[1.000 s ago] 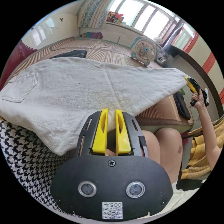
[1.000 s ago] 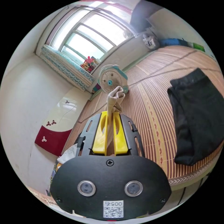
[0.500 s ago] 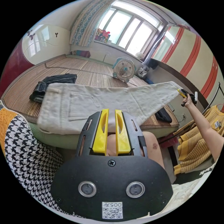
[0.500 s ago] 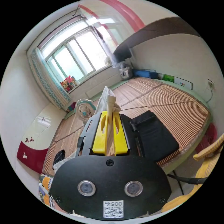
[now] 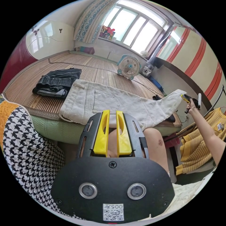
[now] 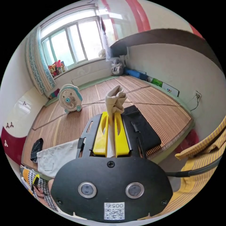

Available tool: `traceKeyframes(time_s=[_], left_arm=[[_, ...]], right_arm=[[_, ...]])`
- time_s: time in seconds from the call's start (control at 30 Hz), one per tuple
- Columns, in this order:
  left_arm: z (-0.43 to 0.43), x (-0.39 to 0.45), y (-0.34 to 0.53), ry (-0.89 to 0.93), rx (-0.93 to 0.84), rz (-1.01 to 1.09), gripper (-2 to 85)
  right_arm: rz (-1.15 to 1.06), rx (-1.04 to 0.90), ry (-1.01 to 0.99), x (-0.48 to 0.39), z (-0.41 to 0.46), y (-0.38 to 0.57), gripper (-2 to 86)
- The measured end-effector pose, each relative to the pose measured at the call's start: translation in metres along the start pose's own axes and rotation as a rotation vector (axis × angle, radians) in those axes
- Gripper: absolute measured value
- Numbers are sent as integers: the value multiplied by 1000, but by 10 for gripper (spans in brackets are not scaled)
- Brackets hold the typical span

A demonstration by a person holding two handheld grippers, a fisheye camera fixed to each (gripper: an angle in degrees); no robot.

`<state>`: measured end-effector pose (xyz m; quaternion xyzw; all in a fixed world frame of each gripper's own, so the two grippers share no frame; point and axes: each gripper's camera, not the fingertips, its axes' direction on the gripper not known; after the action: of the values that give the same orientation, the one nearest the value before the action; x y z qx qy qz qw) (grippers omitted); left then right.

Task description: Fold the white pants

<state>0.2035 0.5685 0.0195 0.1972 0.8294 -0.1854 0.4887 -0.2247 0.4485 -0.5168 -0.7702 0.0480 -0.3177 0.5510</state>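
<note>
Since a second ago the white pants [image 5: 110, 101] have come down: their waist end now lies flat on the slatted bamboo mat [image 5: 28, 80], back pocket up, where before the cloth hung spread in the air close to my left camera. My left gripper [image 5: 112, 117] sits just short of the pants' near edge with its yellow jaws a little apart and nothing between them. My right gripper [image 6: 111, 122] is clamped on the leg cuff, a bunch of pale cloth sticking out past the jaw tips; in the left gripper view it shows far off at the right [image 5: 186, 97], holding that leg end raised off the mat's edge. Folded dark jeans [image 5: 57, 81] lie just beside the waistband, a black garment [image 6: 143, 131] under the raised leg, and a small fan [image 5: 129, 66] stands farther back.
</note>
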Motion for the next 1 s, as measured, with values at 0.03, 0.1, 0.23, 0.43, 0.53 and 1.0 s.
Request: traceKeyframes(time_s=[0.03,0.1,0.23,0.43,0.53,1.0], left_arm=[[-1,0,1,3,5,-3,59],[-2,-1,4,9,13,-10,59],[-5,-3,11,0,14,-14,57],[-3,-8,19,-23,10,-38,56],[-1,-5,20,-34,11,-38,56],[122,69,-80,117,-19,123,59]], right_arm=[[-27,4,3,-10,-1,2,1],[-134,20,9,-52,-7,13,2],[-290,35,0,-123,-10,43,6],[-338,-178,-168,-237,37,130,59],[-352,-446,-300,-280,77,189,73],[-416,-329,-334,-203,15,227,63]])
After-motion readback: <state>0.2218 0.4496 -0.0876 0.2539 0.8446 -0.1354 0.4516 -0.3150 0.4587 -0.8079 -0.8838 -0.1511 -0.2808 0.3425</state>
